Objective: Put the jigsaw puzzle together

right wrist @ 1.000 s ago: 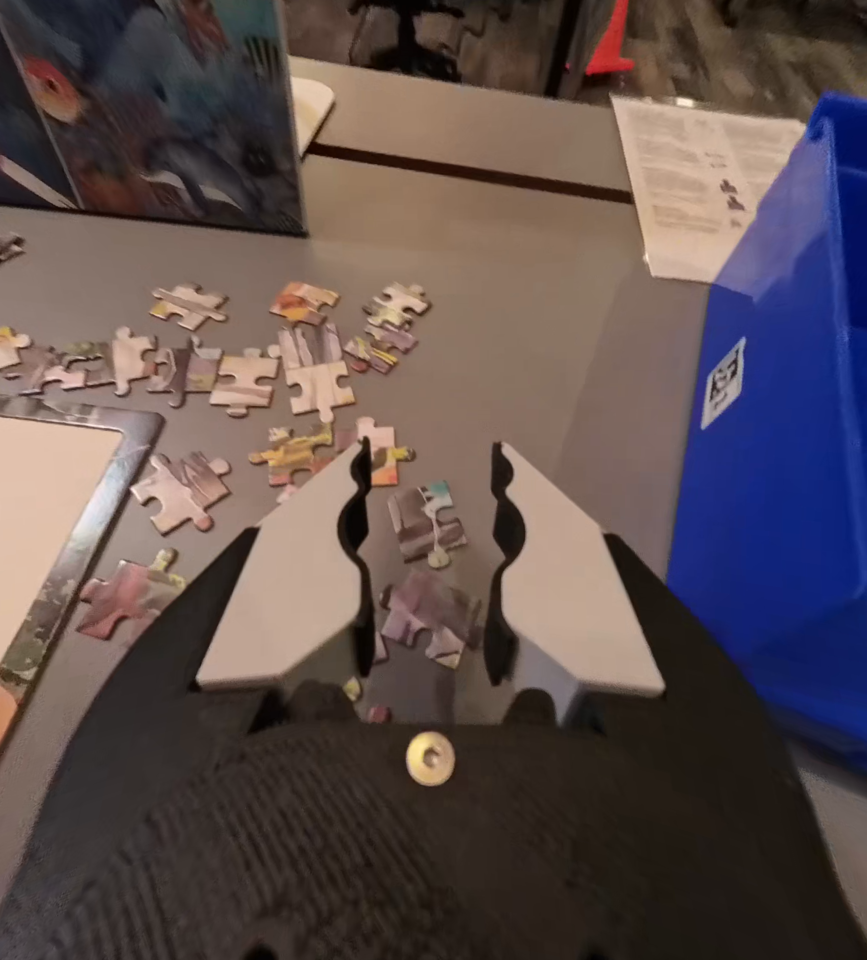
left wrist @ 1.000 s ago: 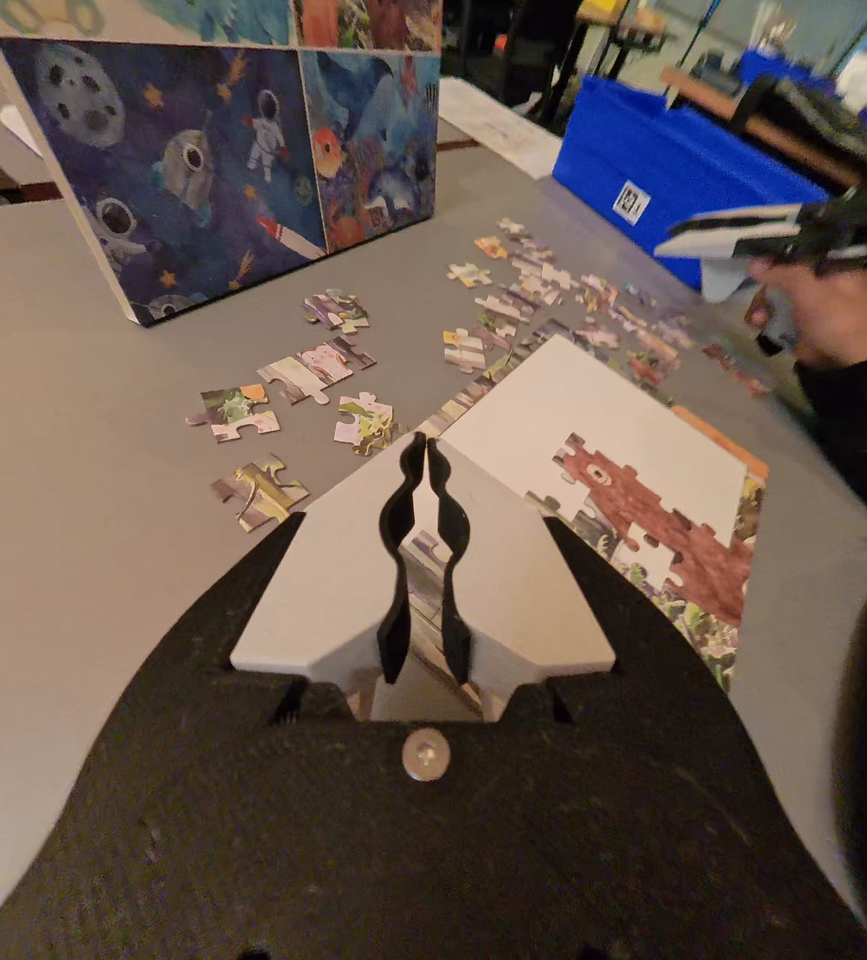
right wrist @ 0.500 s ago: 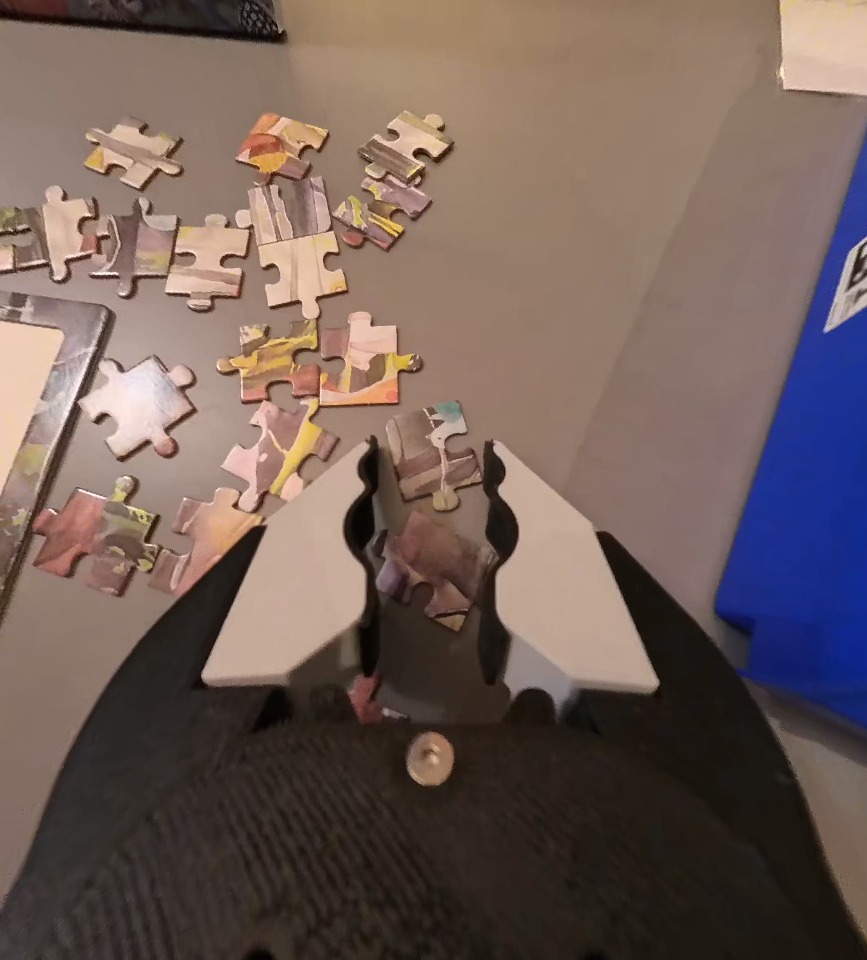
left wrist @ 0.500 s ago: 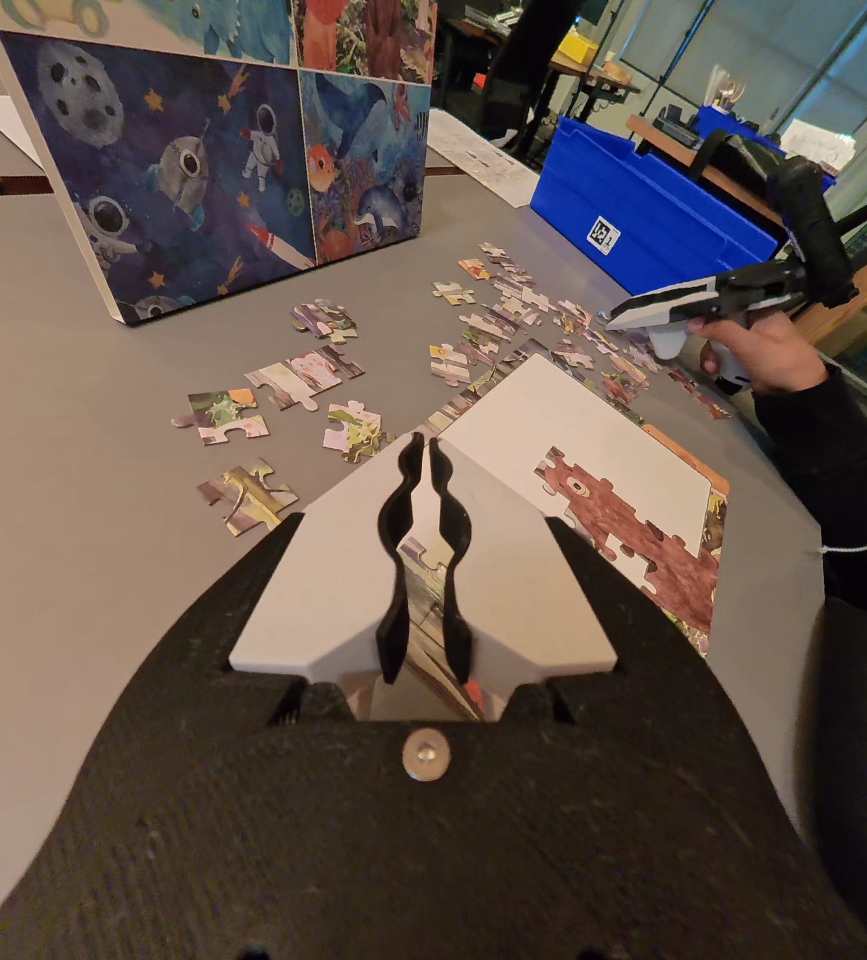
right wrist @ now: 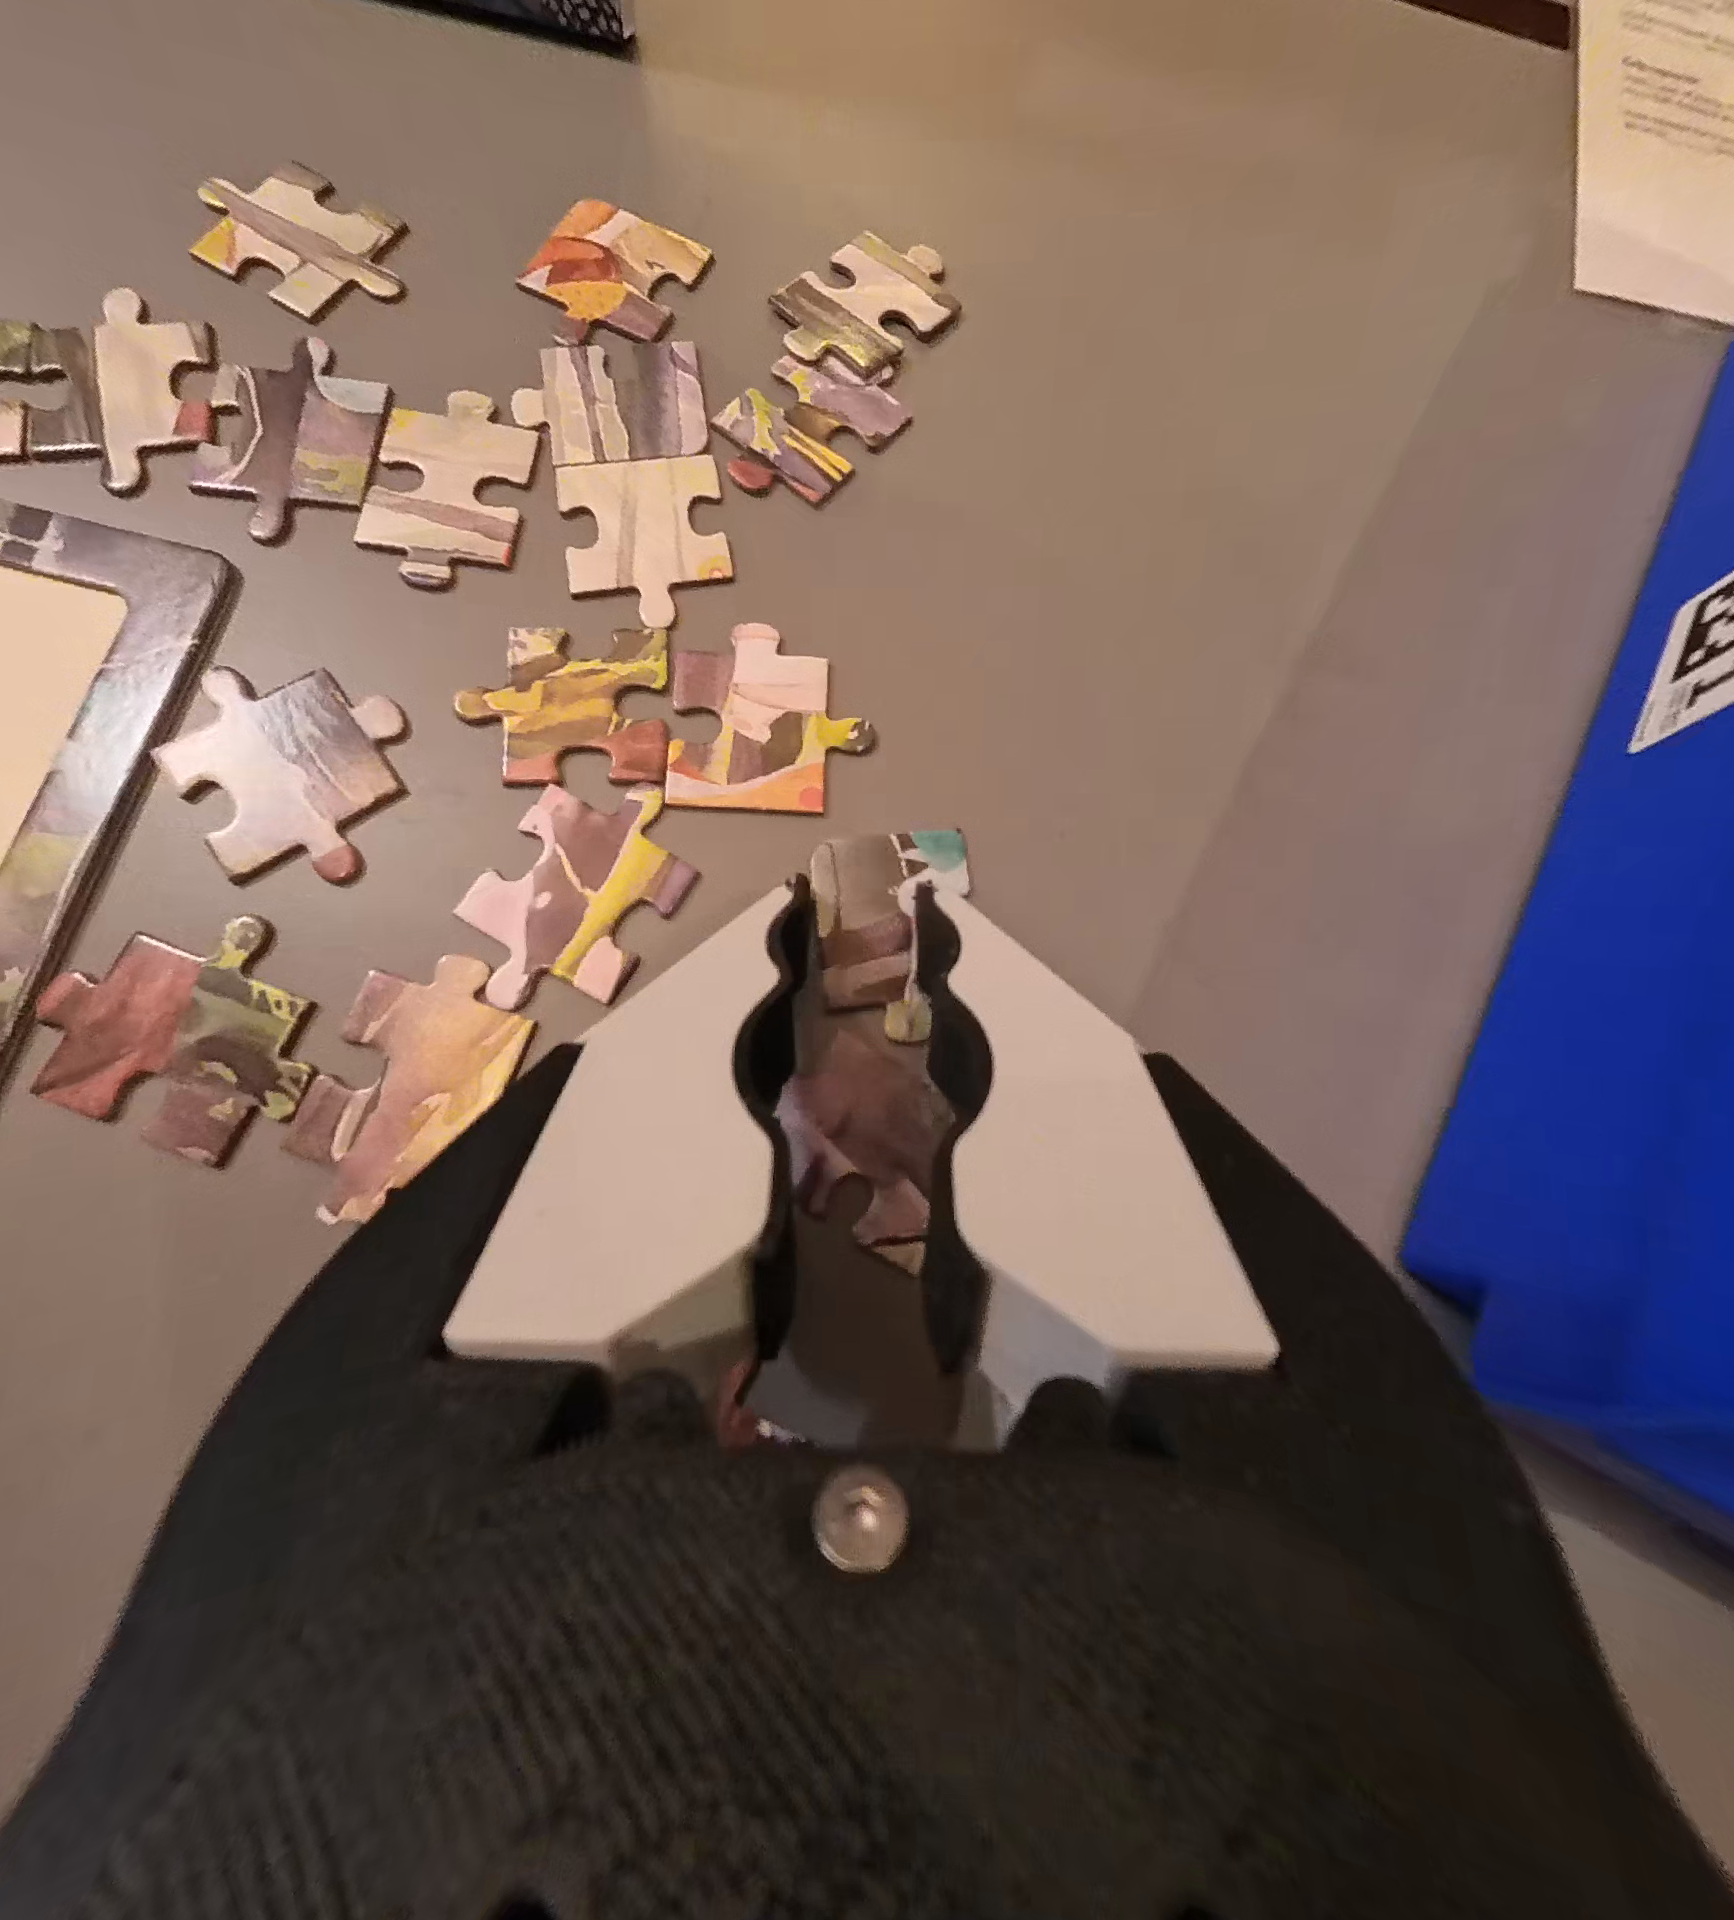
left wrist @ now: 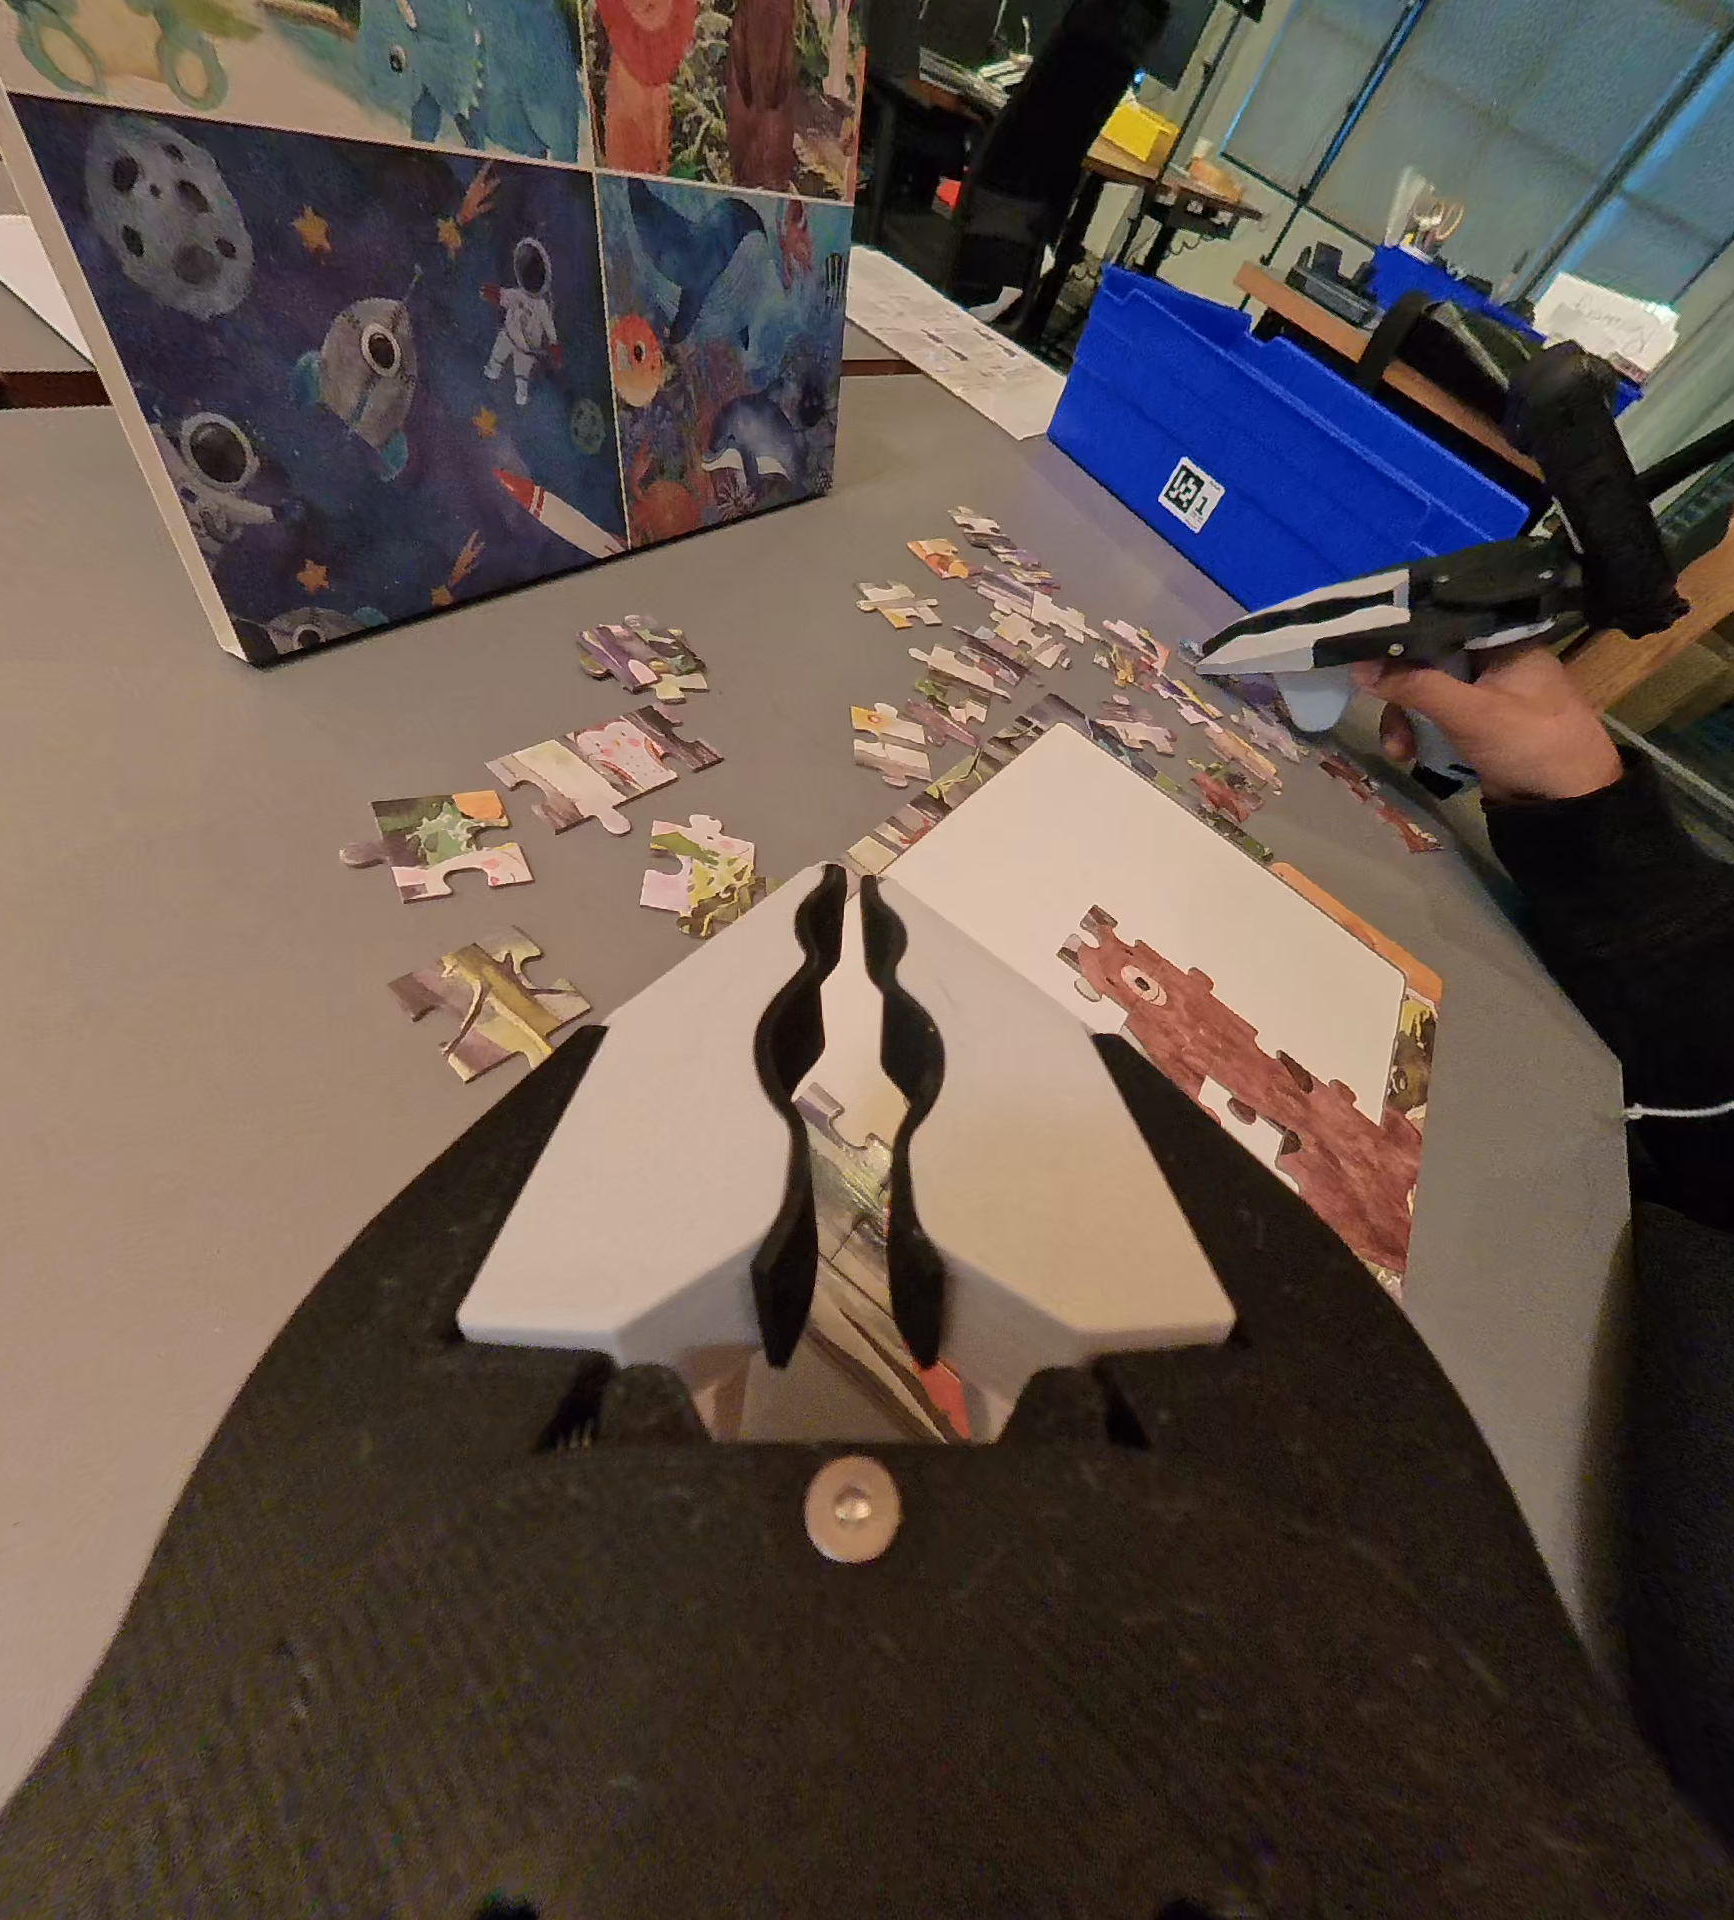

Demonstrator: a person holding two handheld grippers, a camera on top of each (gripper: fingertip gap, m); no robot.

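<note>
Since the earlier frames the right gripper (right wrist: 858, 899) has dropped close to the grey table (right wrist: 1102, 436) and narrowed its jaws around a loose piece; the left wrist view has barely changed.

Largest in the left wrist view, the picture-covered puzzle box (left wrist: 447, 343) stands upright at the upper left, probably propped as a reference. A blue bin (left wrist: 1258, 457) sits at the upper right. The puzzle tray (left wrist: 1102, 831), lying flat at centre right, has a white, mostly bare bed, with a brown bear section (left wrist: 1258, 1081) assembled at its lower right. Most of the puzzle is not yet put together.

Loose pieces are scattered face up beyond and left of the tray, likely so their patterns can be read.

The left gripper (left wrist: 852, 883) hovers over the tray's near corner, jaws almost touching with only a thin slit between them, and holds nothing.

In the right wrist view, just below centre, the grey-purple piece with a teal corner (right wrist: 868, 914) lies flat between the fingertips. Its long axis runs up the frame, along the fingers, with the teal corner pointing away. The jaws sit against its side edges, apparently pinching it. A second purple piece (right wrist: 868, 1143) lies lower in the gap, on the table.
</note>
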